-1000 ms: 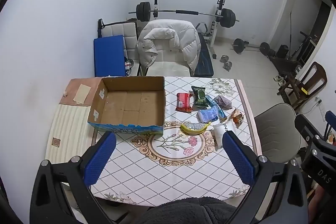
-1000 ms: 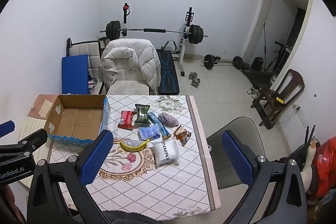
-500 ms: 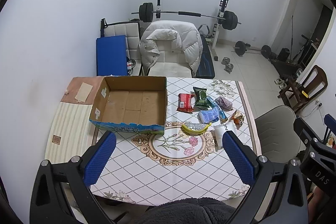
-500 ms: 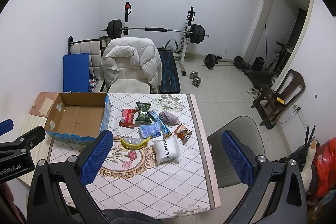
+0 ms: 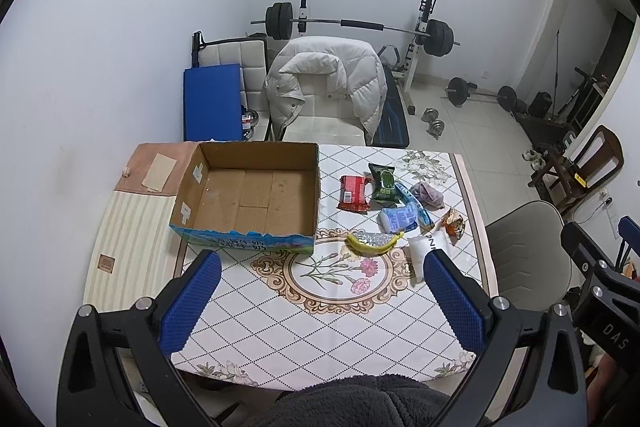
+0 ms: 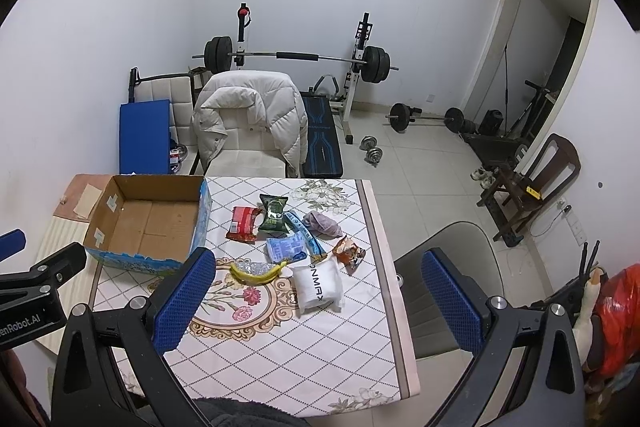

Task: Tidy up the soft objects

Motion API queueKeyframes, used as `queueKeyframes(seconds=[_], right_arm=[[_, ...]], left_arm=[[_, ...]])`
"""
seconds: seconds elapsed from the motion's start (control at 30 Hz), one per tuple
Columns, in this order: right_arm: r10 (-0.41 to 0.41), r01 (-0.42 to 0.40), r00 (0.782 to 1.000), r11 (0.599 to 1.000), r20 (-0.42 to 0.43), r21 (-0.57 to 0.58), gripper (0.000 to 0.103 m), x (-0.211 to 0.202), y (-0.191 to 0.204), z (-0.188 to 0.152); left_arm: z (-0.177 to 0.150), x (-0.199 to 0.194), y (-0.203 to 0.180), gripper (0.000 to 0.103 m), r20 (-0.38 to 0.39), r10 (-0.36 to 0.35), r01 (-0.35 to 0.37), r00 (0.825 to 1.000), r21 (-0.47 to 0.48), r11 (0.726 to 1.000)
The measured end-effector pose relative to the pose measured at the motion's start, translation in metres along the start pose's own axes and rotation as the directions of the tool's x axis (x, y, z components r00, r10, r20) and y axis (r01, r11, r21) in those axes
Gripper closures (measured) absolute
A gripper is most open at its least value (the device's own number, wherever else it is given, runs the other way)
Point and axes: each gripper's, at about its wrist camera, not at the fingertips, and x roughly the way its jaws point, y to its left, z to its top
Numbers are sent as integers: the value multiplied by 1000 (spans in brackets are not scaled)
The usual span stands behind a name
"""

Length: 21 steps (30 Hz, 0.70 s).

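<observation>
An open, empty cardboard box (image 5: 248, 195) (image 6: 148, 223) sits on the table's left half. To its right lie several soft packs: a red packet (image 5: 354, 193) (image 6: 242, 223), a green packet (image 5: 384, 183) (image 6: 274, 215), a light blue pack (image 5: 398, 219) (image 6: 286, 247), a purple cloth (image 5: 428, 193) (image 6: 322, 223), a white pouch (image 6: 318, 287) and a banana (image 5: 374, 245) (image 6: 258, 273). My left gripper (image 5: 320, 303) and right gripper (image 6: 316, 301) are both open, empty, and held high above the table's near edge.
The table (image 5: 320, 327) has a patterned cloth. A chair with a white jacket (image 5: 328, 87) stands behind it, and a grey chair (image 6: 448, 283) stands at its right. A barbell rack (image 6: 296, 59) and weights are at the back wall.
Both views have shifted slightly, so the table and box sit a little lower in frame. Nothing on the table has moved and both grippers stay open.
</observation>
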Motion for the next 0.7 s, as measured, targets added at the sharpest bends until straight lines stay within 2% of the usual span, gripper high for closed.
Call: queueKeyframes(seconds=[0.7], right_arm=[[-2,2,1000,1000,-2,-3,0,0,2,-2]], left_arm=[[1,1,1,0,-4,-4,4,1000,-2,1000]])
